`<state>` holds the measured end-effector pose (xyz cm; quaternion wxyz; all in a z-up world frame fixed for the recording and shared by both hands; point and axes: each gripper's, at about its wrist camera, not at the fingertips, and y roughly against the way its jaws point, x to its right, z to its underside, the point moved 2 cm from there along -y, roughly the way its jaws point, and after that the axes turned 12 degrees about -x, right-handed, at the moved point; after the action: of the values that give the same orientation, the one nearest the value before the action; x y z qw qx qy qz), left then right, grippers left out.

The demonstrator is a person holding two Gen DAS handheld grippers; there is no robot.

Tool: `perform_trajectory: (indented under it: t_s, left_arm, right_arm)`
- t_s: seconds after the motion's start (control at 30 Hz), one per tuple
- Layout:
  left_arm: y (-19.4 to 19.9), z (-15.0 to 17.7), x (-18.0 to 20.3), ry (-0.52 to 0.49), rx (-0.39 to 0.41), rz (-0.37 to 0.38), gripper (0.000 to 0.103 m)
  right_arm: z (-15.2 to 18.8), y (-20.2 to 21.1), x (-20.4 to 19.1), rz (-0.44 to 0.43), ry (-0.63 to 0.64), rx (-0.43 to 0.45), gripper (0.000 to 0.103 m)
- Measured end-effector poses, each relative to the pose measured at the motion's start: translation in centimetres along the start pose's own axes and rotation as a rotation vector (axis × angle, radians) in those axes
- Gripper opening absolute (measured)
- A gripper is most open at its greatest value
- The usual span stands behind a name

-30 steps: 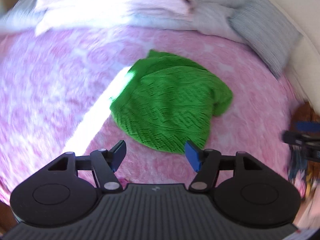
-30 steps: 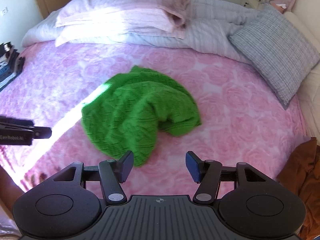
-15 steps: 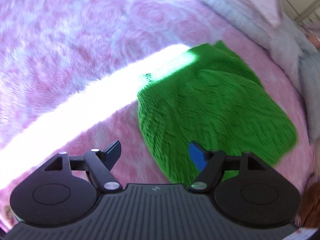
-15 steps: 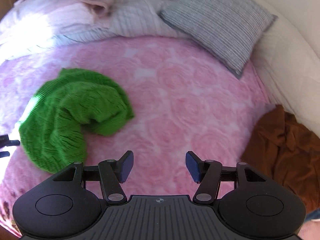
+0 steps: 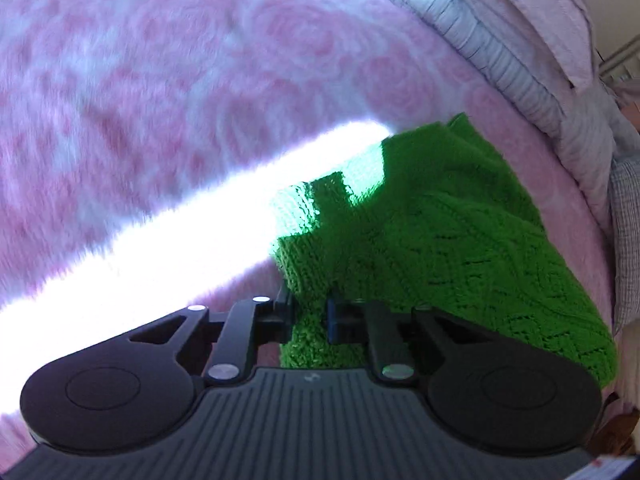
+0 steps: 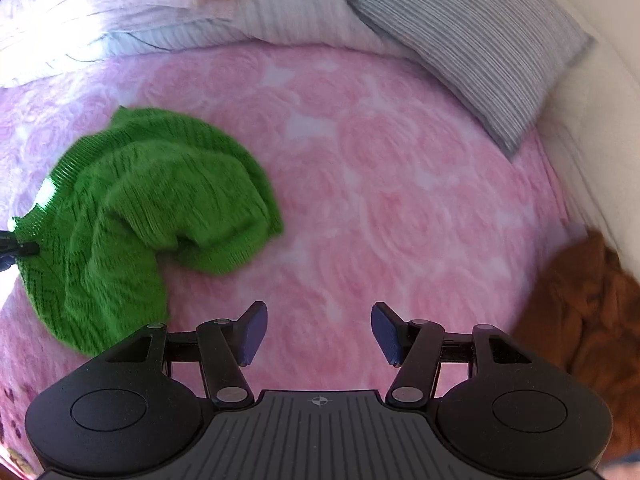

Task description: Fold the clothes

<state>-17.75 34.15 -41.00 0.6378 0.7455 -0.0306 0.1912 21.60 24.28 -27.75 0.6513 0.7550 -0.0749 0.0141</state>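
Note:
A crumpled green knit sweater (image 5: 448, 240) lies on the pink rose-patterned bedspread (image 5: 160, 100). My left gripper (image 5: 310, 314) is shut on the sweater's ribbed near-left edge, with a fold of knit pinched between its blue pads. In the right wrist view the same sweater (image 6: 152, 208) sits at the left, and the left gripper's tip (image 6: 18, 248) shows at its far left edge. My right gripper (image 6: 318, 334) is open over bare bedspread (image 6: 400, 200), to the right of the sweater and apart from it, with nothing between its fingers.
Pale pillows (image 6: 100, 20) and a white ribbed duvet (image 6: 300, 12) line the head of the bed. A grey striped cushion (image 6: 480, 48) lies at the back right. A brown garment (image 6: 592, 320) is heaped at the bed's right edge. A bright sun stripe (image 5: 180, 248) crosses the bedspread.
My left gripper moved in to the sweater's edge and shut on it. The right gripper swung right, so the sweater slid to the left of its view; it stayed open.

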Motion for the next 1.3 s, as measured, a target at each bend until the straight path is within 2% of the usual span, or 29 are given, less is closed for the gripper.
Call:
perform_trajectory:
  t_s: [0.13, 0.23, 0.33, 0.4, 0.5, 0.6, 0.7, 0.83, 0.97, 1.03, 1.07, 1.1, 1.17, 1.27, 1.3]
  left_arm:
    - [5.0, -2.4, -1.9, -0.020, 0.141, -0.038, 0.012]
    - [9.1, -5.3, -3.7, -0.078, 0.246, -0.060, 0.012]
    - [11.3, -8.8, -5.2, -0.120, 0.318, -0.163, 0.012]
    - [11.3, -10.9, -6.4, -0.127, 0.343, -0.222, 0.011]
    - [8.7, -12.9, -7.7, -0.122, 0.282, -0.222, 0.012]
    - [4.7, -12.5, -8.8, -0.092, 0.207, -0.222, 0.014]
    - [3.1, -12.2, -10.4, -0.047, 0.187, -0.223, 0.018]
    - [1.8, -13.1, -12.6, 0.026, 0.161, -0.181, 0.019]
    - [0.9, -13.6, -12.0, -0.018, 0.135, -0.188, 0.020]
    - [0.3, -13.6, -11.7, -0.026, 0.125, -0.187, 0.019]
    - [0.2, -13.6, -11.5, -0.034, 0.125, -0.188, 0.017]
    - [0.1, -13.6, -11.2, -0.044, 0.124, -0.187, 0.015]
    - [0.5, -13.5, -10.5, -0.059, 0.134, -0.179, 0.013]
    - [2.5, -13.6, -9.2, -0.080, 0.173, -0.158, 0.012]
    - [3.5, -13.5, -8.7, -0.088, 0.193, -0.141, 0.011]
  right_arm:
    - [-4.5, -0.5, -1.5, -0.042, 0.075, 0.069, 0.055]
    - [-7.6, -1.1, -2.7, -0.105, 0.128, 0.106, 0.055]
    - [-10.2, -2.3, -4.4, -0.153, 0.181, 0.119, 0.055]
    - [-11.8, -3.3, -5.8, -0.198, 0.209, 0.121, 0.055]
    - [-14.5, -5.8, -8.0, -0.291, 0.254, 0.111, 0.055]
    - [-17.7, -9.2, -11.3, -0.387, 0.298, 0.082, 0.055]
    - [-21.1, -12.7, -15.0, -0.466, 0.314, 0.059, 0.055]
    - [-25.0, -15.9, -19.2, -0.563, 0.314, 0.044, 0.055]
    - [-27.1, -18.4, -23.1, -0.587, 0.337, 0.035, 0.055]
    - [-27.3, -19.5, -24.6, -0.557, 0.353, 0.026, 0.053]
    - [-27.4, -20.0, -25.1, -0.542, 0.359, 0.020, 0.029]
    - [-27.3, -20.1, -25.5, -0.527, 0.374, 0.014, 0.010]
    - [-26.7, -19.2, -25.3, -0.508, 0.399, 0.050, 0.004]
    - [-25.5, -15.6, -22.6, -0.555, 0.361, 0.149, 0.002]
    - [-24.8, -14.2, -21.7, -0.612, 0.576, 0.145, 0.002]
